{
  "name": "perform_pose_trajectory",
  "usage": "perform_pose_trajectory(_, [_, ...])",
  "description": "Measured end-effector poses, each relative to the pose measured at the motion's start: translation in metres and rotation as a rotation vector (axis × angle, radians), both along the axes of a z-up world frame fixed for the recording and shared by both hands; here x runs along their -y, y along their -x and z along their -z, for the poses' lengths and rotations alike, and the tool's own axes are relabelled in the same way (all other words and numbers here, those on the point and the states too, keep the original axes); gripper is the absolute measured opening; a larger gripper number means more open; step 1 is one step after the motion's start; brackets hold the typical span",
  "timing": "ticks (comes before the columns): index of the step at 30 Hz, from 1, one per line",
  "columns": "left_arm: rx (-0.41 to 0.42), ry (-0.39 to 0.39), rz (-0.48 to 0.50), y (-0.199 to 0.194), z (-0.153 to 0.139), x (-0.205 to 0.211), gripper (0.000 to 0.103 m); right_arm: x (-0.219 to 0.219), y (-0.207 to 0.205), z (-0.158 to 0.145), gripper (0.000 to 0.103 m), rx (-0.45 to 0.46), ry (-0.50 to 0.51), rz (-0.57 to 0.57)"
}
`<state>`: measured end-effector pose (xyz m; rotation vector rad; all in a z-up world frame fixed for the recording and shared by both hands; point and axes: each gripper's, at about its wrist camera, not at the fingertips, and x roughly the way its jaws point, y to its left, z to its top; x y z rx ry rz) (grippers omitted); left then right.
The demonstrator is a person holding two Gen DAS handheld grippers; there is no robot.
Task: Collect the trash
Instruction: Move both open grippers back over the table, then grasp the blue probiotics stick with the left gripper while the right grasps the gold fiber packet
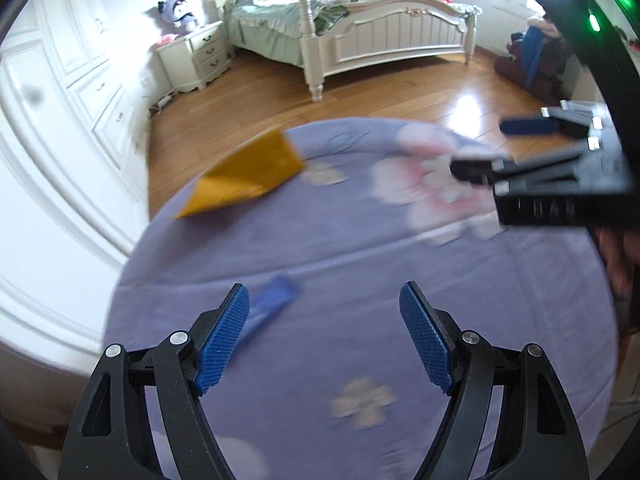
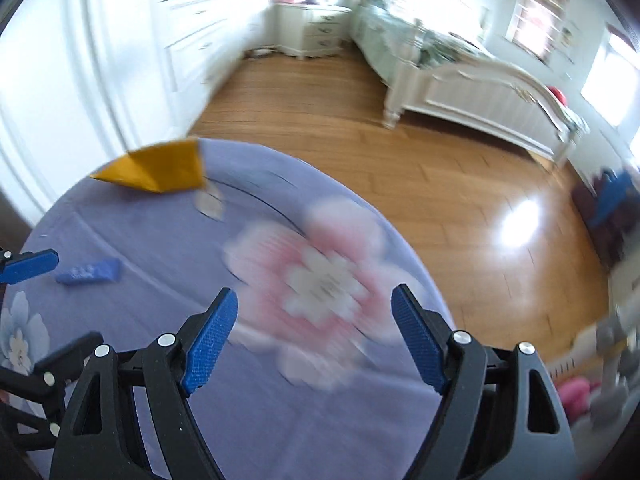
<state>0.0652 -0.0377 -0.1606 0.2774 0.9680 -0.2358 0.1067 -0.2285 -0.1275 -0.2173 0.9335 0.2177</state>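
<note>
My left gripper (image 1: 324,336) hangs over the lavender floral cloth (image 1: 360,280) with its jaws spread wide and nothing between the blue pads (image 1: 222,340); my right gripper (image 2: 314,336) stands just as wide, also holding nothing, above the big pink flower (image 2: 320,280) printed on the cloth. In the left wrist view the right gripper shows again at about two o'clock, its two fingers parted over the same flower. I count two pieces of trash on the cloth. One is a small blue wrapper (image 1: 276,296), lying just beyond my left finger at about eleven o'clock from the left gripper; from the right wrist it sits far off at nine o'clock (image 2: 90,272), near the tip of my left gripper's finger that pokes in at the frame edge. The other is a folded yellow packet (image 1: 244,176), farther out at eleven o'clock near the cloth's far edge, and at eleven o'clock from the right gripper as well (image 2: 160,168). No bin or bag shows in either view. Beyond the cloth lies a wooden floor (image 1: 260,104), then one white bed (image 1: 360,36) at twelve o'clock, one nightstand (image 1: 196,56) to its left, and one plush toy (image 1: 176,10) sitting on top of the nightstand.
</note>
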Motion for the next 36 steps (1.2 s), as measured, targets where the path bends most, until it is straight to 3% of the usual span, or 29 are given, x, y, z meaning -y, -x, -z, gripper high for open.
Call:
perform_pose_trajectory(4, [-0.032,-0.014,-0.015,-0.011,0.007,-0.047,0.077,-0.055,-0.034,-0.002,0.079,0.0,0.017,-0.088])
perform_pose_trajectory(10, [-0.063,-0.017,0.017,-0.022,0.018,-0.069,0.077,-0.094,-0.067,0.01,0.079,-0.03,0.046,-0.154])
perform_pose_trajectory(20, [-0.113,-0.023,0.031,-0.045,0.047,-0.074,0.077,-0.119,-0.095,0.03,0.079,-0.068,0.067,-0.211])
perform_pose_trajectory(31, [-0.093,0.004,0.017,-0.051,0.057,-0.078,0.075,-0.133,-0.096,0.044,0.078,-0.111,0.039,-0.266])
perform_pose_trajectory(33, [-0.095,0.016,0.023,-0.049,0.058,-0.078,0.07,-0.135,-0.094,0.046,0.074,-0.122,0.044,-0.277])
perform_pose_trajectory(36, [-0.095,0.024,0.03,-0.045,0.059,-0.075,0.064,-0.14,-0.089,0.053,0.057,-0.158,0.053,-0.292])
